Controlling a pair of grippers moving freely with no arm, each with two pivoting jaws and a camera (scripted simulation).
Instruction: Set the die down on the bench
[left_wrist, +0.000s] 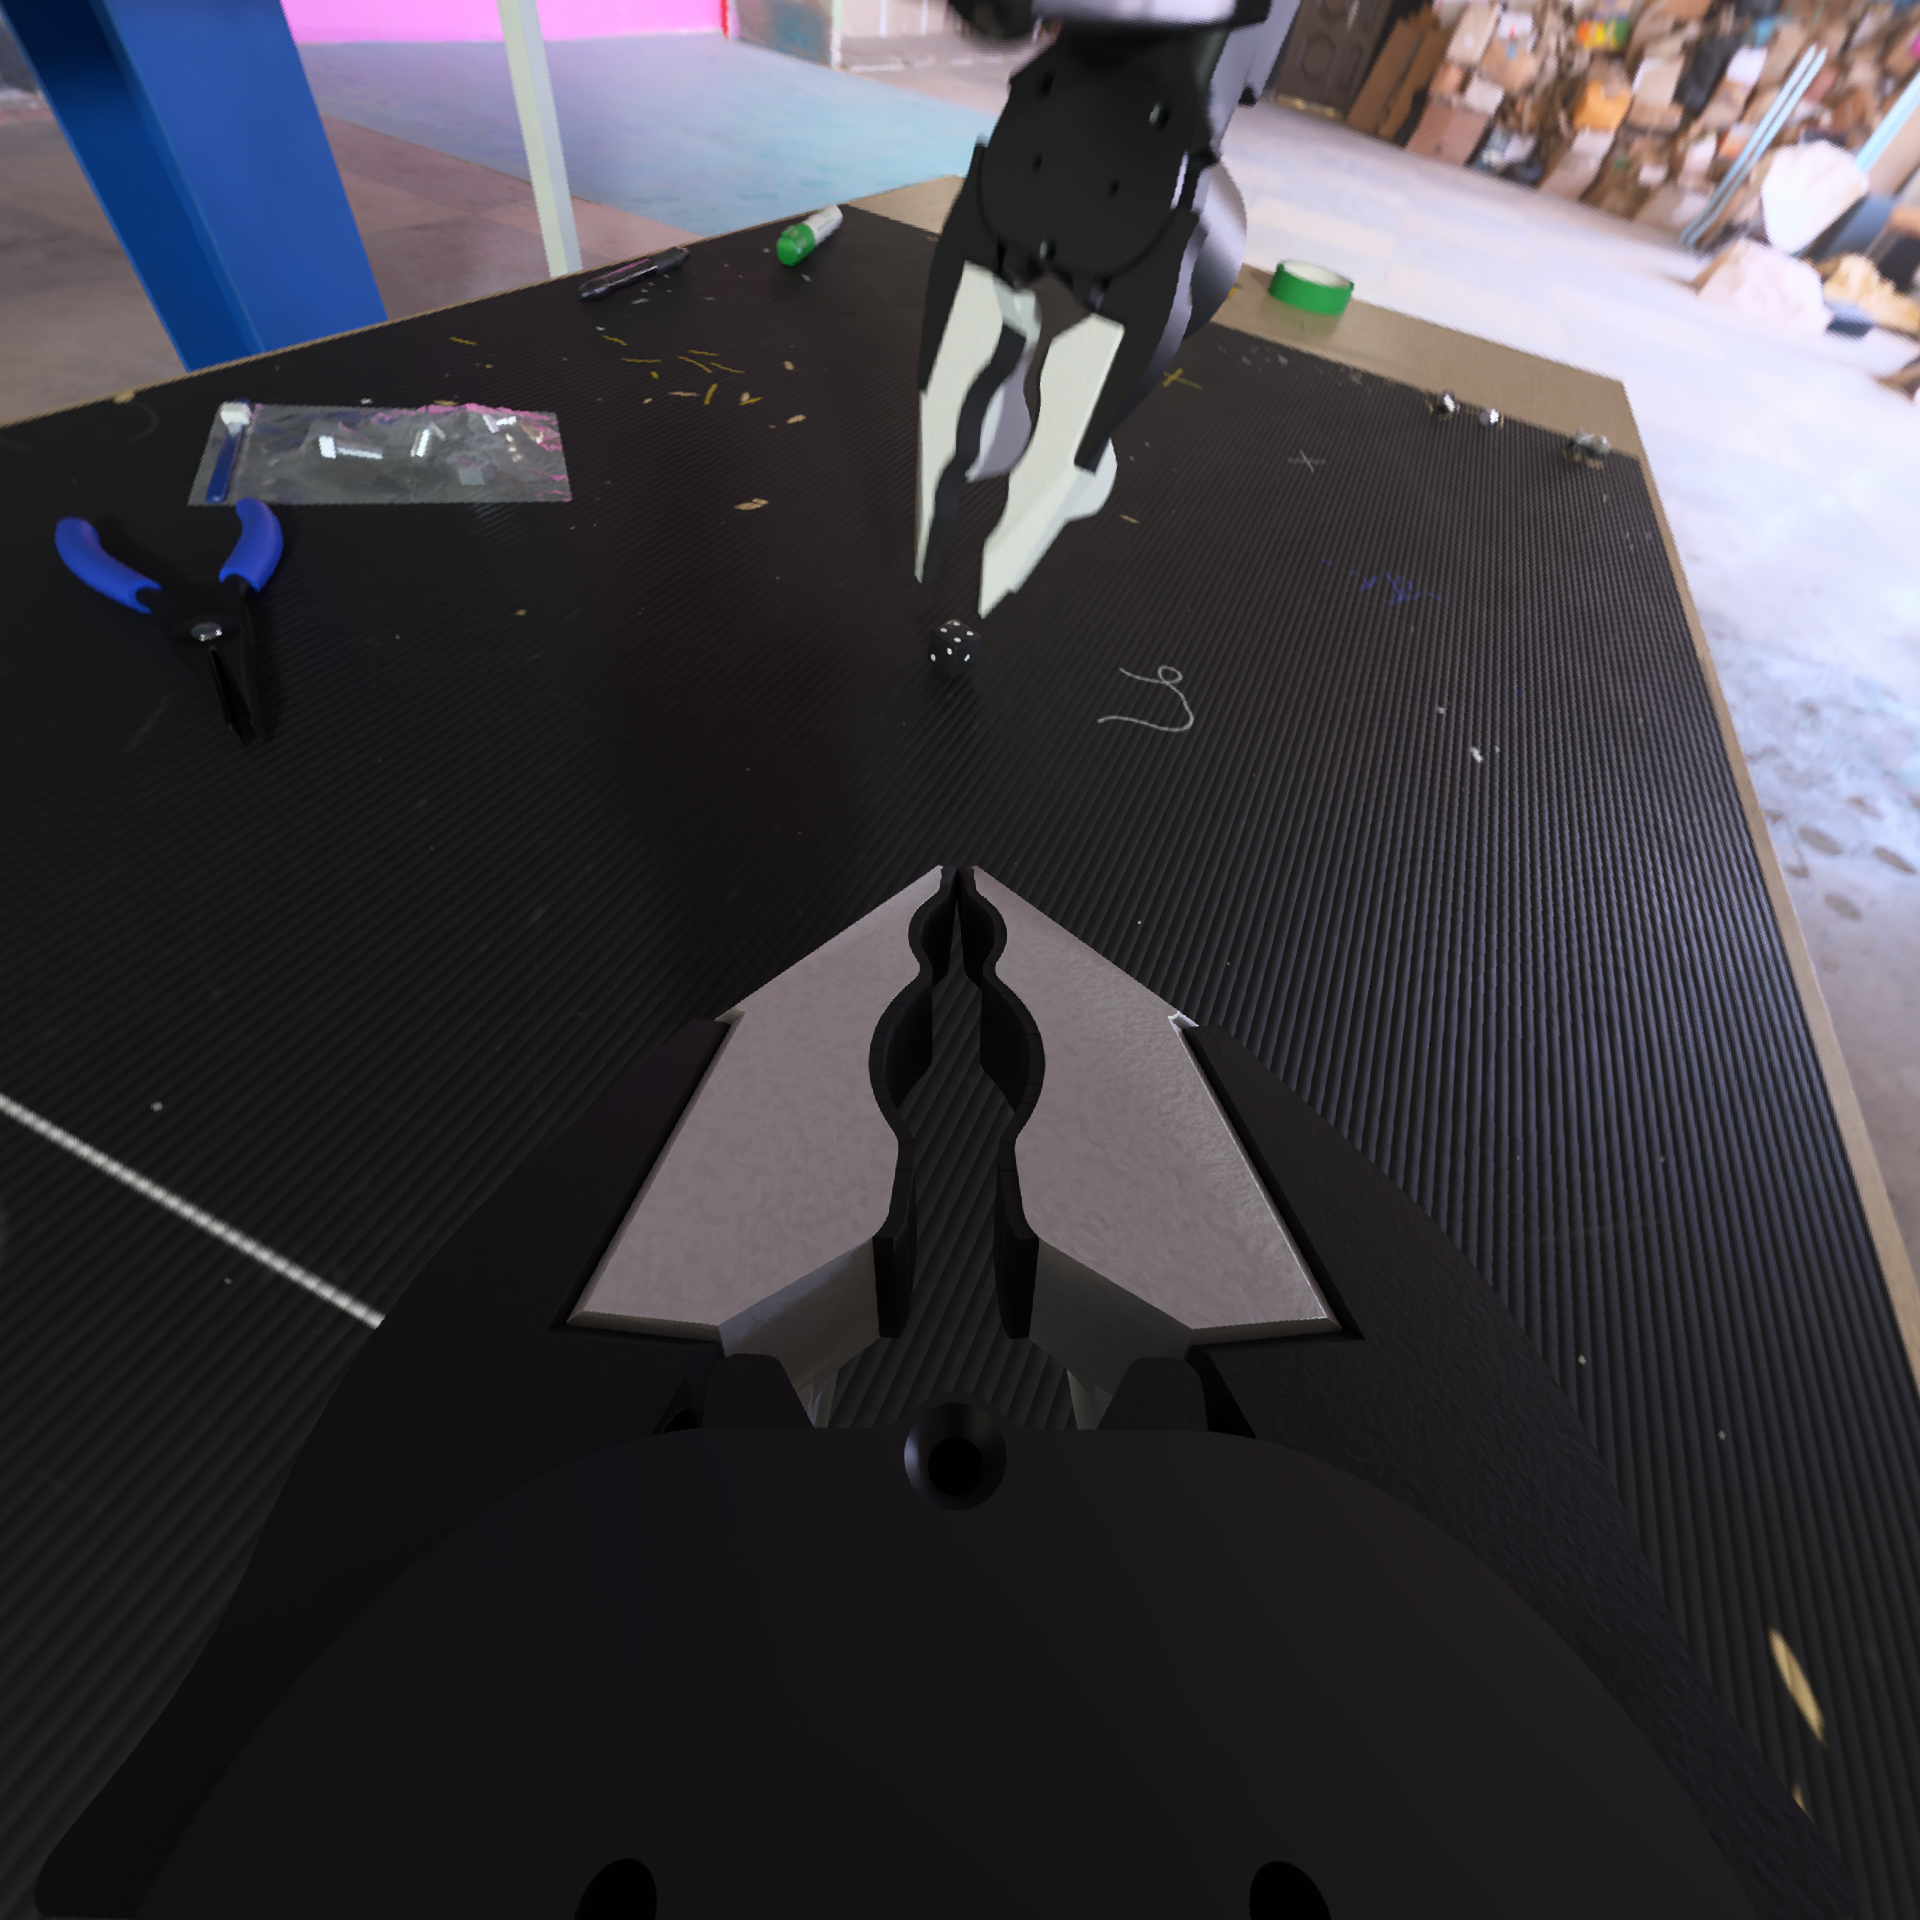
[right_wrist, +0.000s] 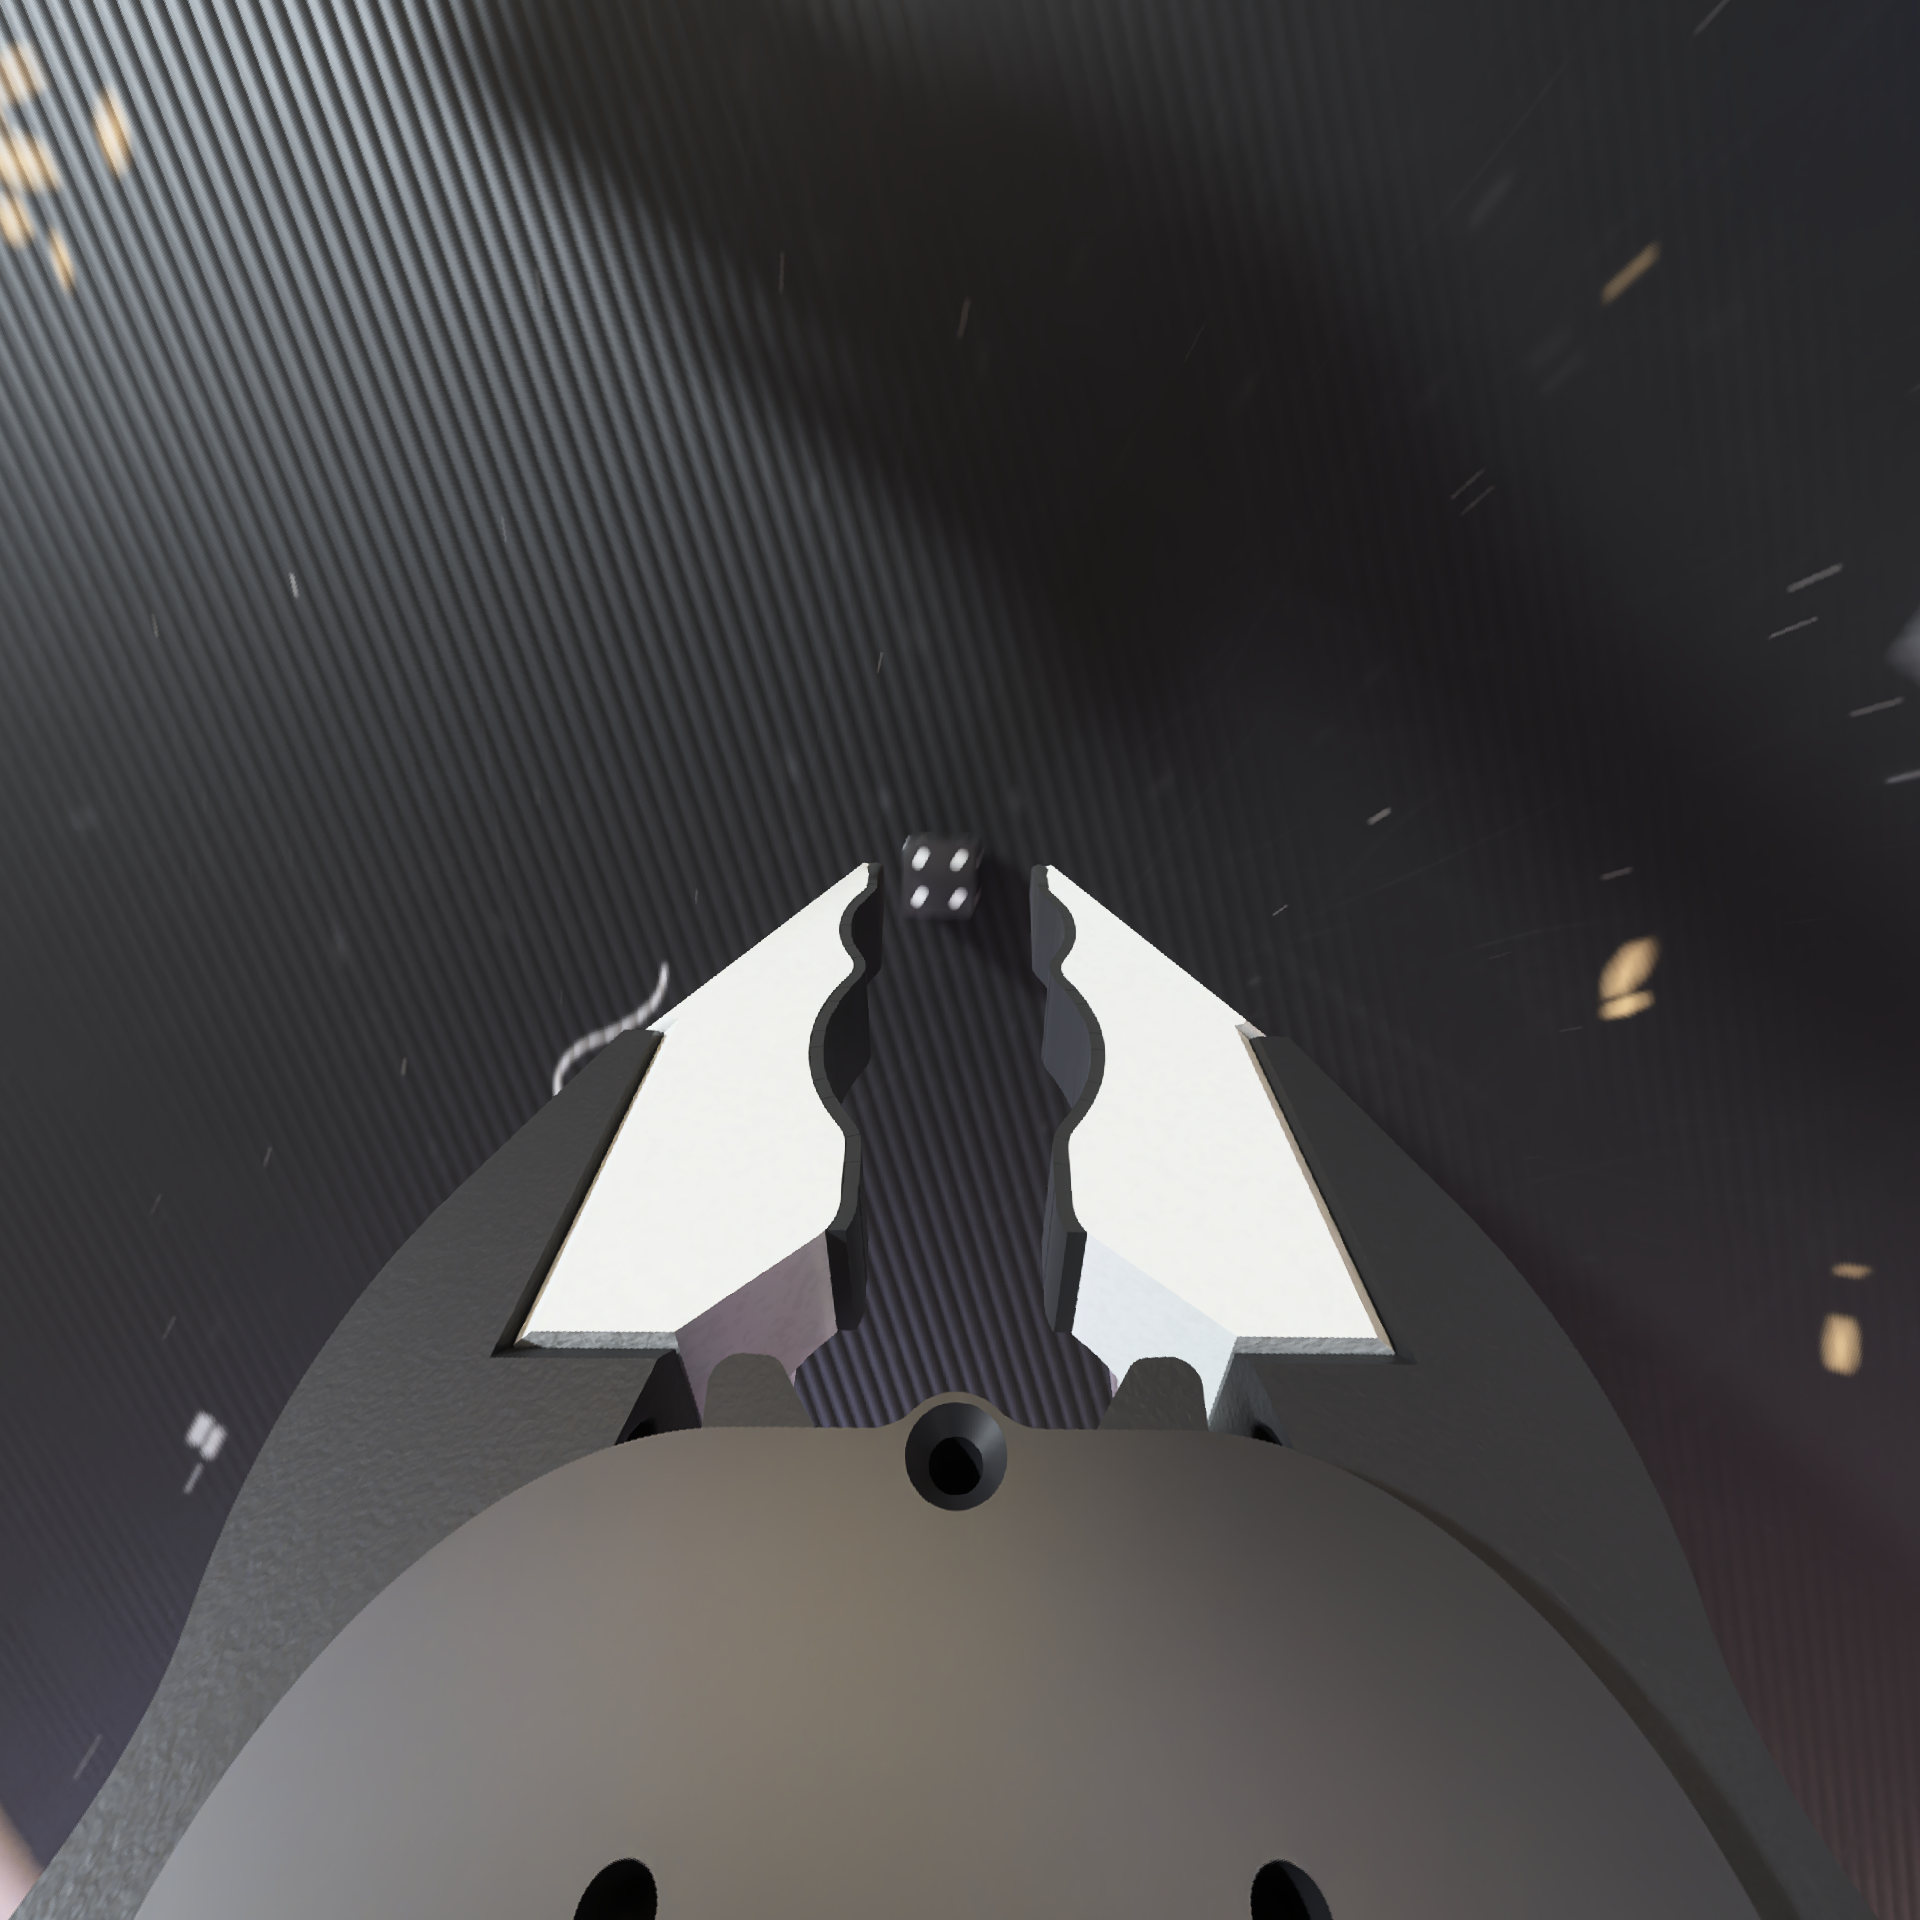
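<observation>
Right wrist view shows the small black white-pipped die (right_wrist: 943, 878) resting free on the ribbed black bench mat (right_wrist: 416, 520), just beyond the spread right gripper (right_wrist: 954, 883), so release looks done and only withdrawal remains, while the left gripper (left_wrist: 958, 876) sits pressed together, well apart from the die.

I count one black die (left_wrist: 954, 646) at frame centre, one pair of blue-handled pliers (left_wrist: 187, 603) at left, one clear plastic bag (left_wrist: 380, 453) upper left, two markers (left_wrist: 808, 236) up top, one green tape roll (left_wrist: 1311, 285) upper right, and two grippers (left_wrist: 957, 873).
</observation>
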